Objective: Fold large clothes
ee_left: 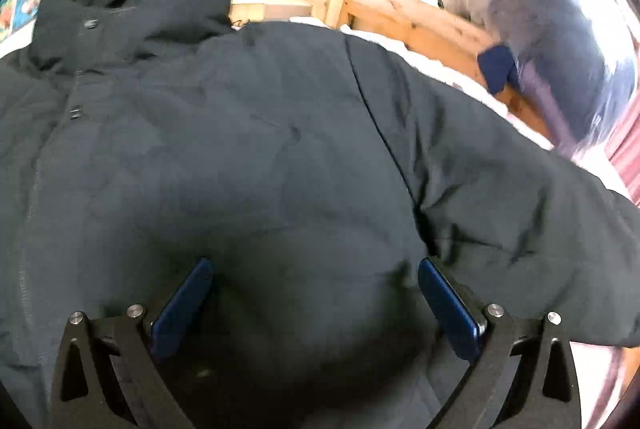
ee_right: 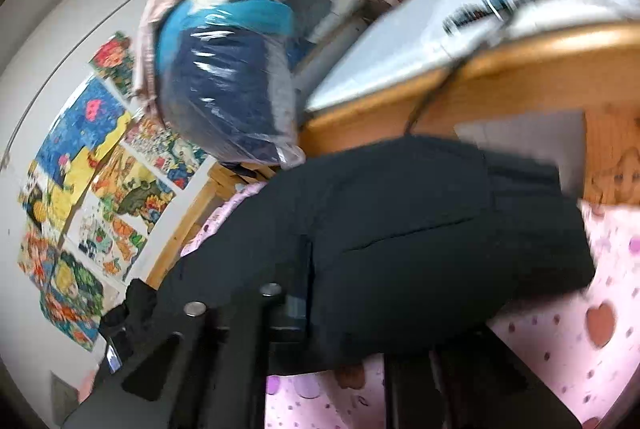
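Left hand-held gripper (ee_left: 316, 293) is wide open, both blue pads (ee_left: 448, 309) spread apart with nothing pinched, sitting right over the puffy body of the black jacket (ee_left: 260, 149). The fabric bulges between the pads but they aren't pressing on it. Right hand-held gripper (ee_right: 320, 325) looks closed down on a fold of the same jacket; its view is blurry, so I can't see the pads themselves, but the dark cloth comes straight out of its front.

The jacket lies spread on the bed, pink heart sheet (ee_right: 580, 329) under it just past the right gripper, sleeve (ee_left: 520, 209) running off to the right of the left one. Wooden bed frame (ee_left: 420, 25) and a plastic-wrapped bundle (ee_right: 224, 77) are further out.

My take: get the left one onto an edge or seam, not the padded middle, since puffy fill slips. Then lift both together so the fold lands flat.
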Available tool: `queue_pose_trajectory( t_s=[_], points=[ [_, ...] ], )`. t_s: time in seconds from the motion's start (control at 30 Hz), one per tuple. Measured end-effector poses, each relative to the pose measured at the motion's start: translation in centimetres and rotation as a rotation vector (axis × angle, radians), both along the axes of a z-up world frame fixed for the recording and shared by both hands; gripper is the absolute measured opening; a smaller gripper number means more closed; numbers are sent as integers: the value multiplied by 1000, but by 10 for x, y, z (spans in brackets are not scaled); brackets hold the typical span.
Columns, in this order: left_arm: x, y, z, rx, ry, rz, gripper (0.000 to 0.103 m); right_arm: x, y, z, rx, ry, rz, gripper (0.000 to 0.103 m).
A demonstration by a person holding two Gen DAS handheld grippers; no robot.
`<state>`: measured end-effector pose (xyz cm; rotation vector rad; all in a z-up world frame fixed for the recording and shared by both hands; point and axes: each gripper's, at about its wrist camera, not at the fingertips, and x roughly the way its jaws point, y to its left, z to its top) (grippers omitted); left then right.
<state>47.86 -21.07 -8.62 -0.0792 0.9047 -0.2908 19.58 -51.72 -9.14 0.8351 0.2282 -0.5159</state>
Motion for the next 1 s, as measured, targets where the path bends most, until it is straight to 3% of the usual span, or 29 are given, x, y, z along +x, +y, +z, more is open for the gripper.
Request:
queue_pose_trajectory(
  t_s=[0.1, 0.3, 0.43, 0.57, 0.67, 0.8, 0.93, 1.0],
  points=[
    [-12, 31, 28, -20, -9, 27, 103, 4, 16, 37, -170, 0, 42, 9],
    [-38, 117, 79, -96, -24, 120, 103, 37, 95, 134, -660, -40, 220, 9],
    [-61, 176, 98, -148, -29, 166, 103, 60, 170, 164, -913, -40, 378, 9],
    [-79, 221, 98, -256, -30, 195, 103, 81, 243, 166, -1090, 13, 568, 9],
    [-89, 254, 85, -379, -24, 215, 103, 100, 300, 147, -1180, 111, 754, 9],
    [-90, 280, 55, -569, 45, 209, 103, 120, 348, 111, -1201, 264, 938, 14],
    [-83, 267, 37, -544, 89, 130, 103, 131, 377, 78, -1130, 386, 1072, 50],
    [-80, 255, 33, -529, 104, 65, 103, 127, 389, 71, -1114, 414, 1102, 54]
  ],
)
